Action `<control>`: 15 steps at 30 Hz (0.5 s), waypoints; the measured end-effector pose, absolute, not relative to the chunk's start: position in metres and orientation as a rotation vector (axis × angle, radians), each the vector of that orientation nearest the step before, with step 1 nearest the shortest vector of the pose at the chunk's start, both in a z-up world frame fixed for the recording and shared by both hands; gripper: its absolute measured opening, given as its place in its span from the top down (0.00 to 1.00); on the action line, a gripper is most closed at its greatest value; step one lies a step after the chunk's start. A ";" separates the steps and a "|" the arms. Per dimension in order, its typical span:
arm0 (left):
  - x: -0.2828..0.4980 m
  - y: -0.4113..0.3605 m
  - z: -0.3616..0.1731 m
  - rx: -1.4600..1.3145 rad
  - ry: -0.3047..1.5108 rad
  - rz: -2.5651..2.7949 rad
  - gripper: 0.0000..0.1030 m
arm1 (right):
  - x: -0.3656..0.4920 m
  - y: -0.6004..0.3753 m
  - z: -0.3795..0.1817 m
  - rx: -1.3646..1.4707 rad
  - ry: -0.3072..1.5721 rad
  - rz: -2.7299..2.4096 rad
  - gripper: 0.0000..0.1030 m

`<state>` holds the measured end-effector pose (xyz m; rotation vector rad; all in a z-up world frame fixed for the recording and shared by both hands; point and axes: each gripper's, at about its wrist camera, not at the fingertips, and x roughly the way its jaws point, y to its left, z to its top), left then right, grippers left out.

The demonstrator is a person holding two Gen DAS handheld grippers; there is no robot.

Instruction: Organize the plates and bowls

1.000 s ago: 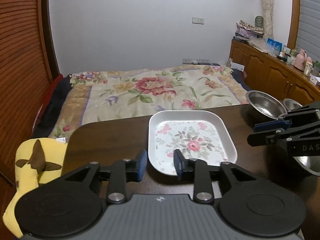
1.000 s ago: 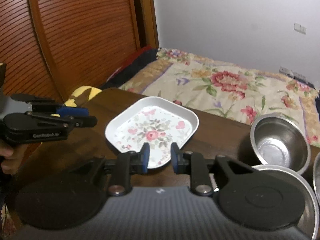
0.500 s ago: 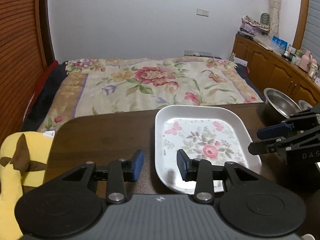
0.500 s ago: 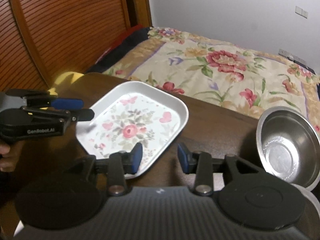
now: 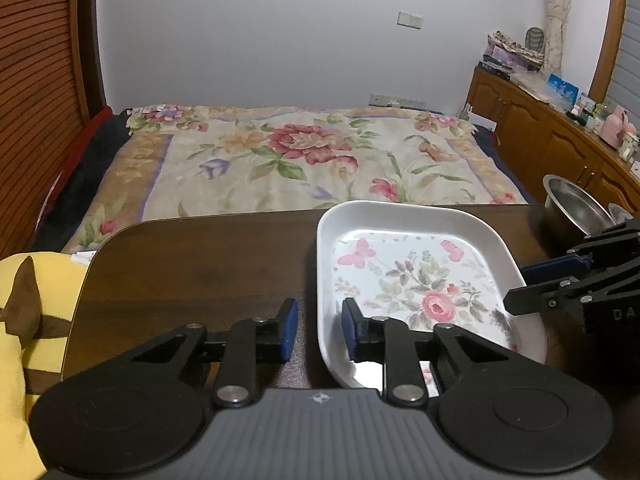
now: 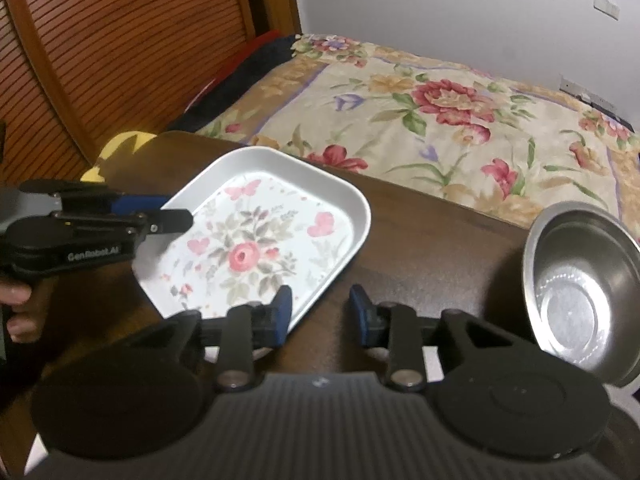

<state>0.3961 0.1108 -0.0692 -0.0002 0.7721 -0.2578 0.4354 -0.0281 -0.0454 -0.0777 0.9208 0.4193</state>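
Left claw [image 5: 316,330] straddles the plate [image 5: 404,276] rim at the plate's 9 o'clock, jaws closing, pads not yet pressing. Right claw [image 6: 320,316] likewise at its 3 o'clock rim, closing. Plate: white, rounded-rectangular, raised rim, pink rose and butterflies; flat on dark table [image 5: 200,260]. Steel bowl [image 6: 584,292] apart.

A home bedroom where I work, my dark wooden table [image 5: 192,264] pushed against a bed with a floral quilt [image 5: 304,156], slatted wooden wardrobe doors [image 6: 120,40] beside it, a cluttered wooden sideboard [image 5: 552,148], curtain [image 5: 560,8] in the corner
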 end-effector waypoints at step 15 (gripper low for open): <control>0.394 0.110 -0.071 -0.010 0.774 -0.279 0.91 | 0.444 -0.019 -0.048 -0.127 0.957 0.452 0.80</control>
